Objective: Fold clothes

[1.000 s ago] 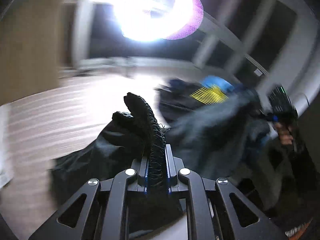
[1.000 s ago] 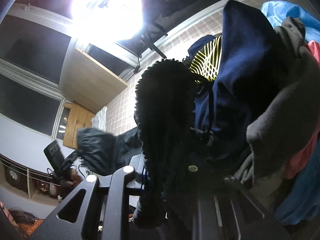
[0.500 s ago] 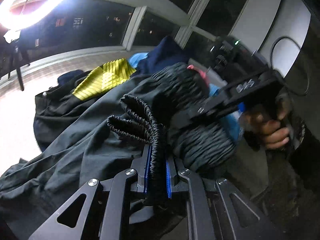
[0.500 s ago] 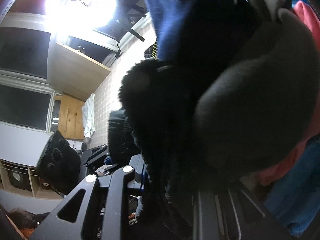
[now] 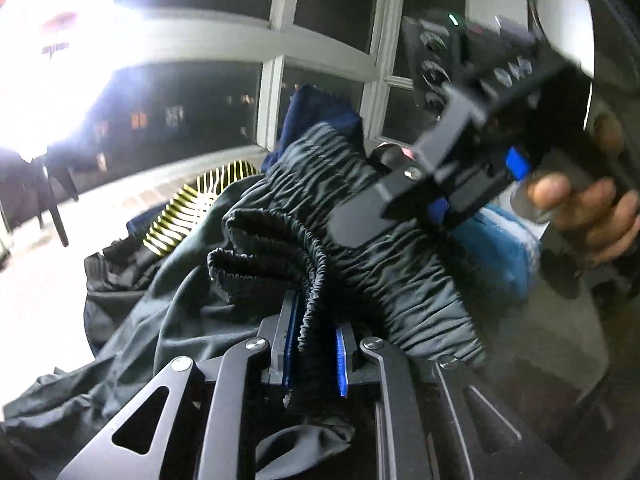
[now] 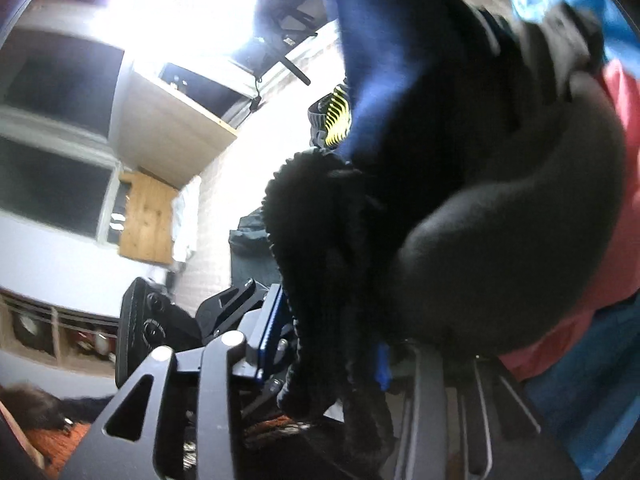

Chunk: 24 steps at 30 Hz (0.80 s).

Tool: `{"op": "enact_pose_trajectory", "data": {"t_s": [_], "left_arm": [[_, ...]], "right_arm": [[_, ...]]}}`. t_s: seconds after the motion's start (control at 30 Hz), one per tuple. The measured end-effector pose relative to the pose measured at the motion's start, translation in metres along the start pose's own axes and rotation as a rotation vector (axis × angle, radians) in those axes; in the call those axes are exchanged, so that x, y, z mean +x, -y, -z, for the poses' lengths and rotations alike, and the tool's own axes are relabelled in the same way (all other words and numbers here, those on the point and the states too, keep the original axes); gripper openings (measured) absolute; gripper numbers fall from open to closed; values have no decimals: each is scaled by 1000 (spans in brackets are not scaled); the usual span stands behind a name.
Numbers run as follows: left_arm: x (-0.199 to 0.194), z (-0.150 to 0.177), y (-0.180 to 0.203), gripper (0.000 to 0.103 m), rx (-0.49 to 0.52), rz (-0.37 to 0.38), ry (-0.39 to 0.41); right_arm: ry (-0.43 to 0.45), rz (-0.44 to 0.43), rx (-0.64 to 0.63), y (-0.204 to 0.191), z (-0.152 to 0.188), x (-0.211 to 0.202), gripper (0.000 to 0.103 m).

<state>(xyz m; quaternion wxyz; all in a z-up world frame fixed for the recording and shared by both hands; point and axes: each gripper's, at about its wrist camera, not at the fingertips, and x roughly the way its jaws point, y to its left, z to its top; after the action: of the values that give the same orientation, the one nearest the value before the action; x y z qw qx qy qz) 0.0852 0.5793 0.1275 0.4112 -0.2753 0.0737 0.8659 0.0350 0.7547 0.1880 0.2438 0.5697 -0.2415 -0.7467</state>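
Handling notes for the dark garment (image 5: pixel 192 312): thin, smooth woven cloth with a gathered elastic waistband (image 5: pixel 360 240). Judged light, limp and somewhat slippery; it will not hold a shape unsupported and will sag between two grip points.

Location: the garment is held up in the air between both tools, in front of a pile of clothes (image 6: pixel 600 184) that includes a navy piece, a red piece, a blue piece and one with yellow stripes (image 5: pixel 192 204). Its body trails down and to the left in the left wrist view.

Left gripper (image 5: pixel 314 344): blue-lined fingers closed on a bunched fold of the waistband, which stands up between them.

Right gripper (image 6: pixel 320 344): closed on another section of the same waistband; in the left wrist view its finger lies across the ribbed band, with a hand (image 5: pixel 576 208) on the handle.

Recommended hold: the elastic band. It is the thickest, least slippery part and gives the fingers a ridge to bite on. A grip on the plain cloth is likely to slide. Both grips sit close together; wider spacing along the band would probably let the cloth hang flat.
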Motion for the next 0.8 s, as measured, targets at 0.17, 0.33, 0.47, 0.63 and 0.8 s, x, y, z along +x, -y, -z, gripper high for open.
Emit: {"op": "enact_pose_trajectory", "data": {"t_s": [0.17, 0.33, 0.47, 0.63, 0.8], "left_arm": [[-2, 1, 14, 13, 34, -56, 46], [-6, 2, 35, 13, 104, -74, 56], [-32, 4, 43, 38, 170, -32, 34], [-102, 26, -7, 48, 91, -18, -39], [-148, 95, -151, 49, -232, -378, -269]], "right_arm": [[-34, 156, -78, -25, -11, 15, 54], [-64, 256, -14, -15, -26, 36, 48], [-70, 218, 55, 5, -33, 39, 33], [-58, 218, 35, 7, -36, 42, 32], [-44, 210, 28, 9, -38, 44, 32]]}}
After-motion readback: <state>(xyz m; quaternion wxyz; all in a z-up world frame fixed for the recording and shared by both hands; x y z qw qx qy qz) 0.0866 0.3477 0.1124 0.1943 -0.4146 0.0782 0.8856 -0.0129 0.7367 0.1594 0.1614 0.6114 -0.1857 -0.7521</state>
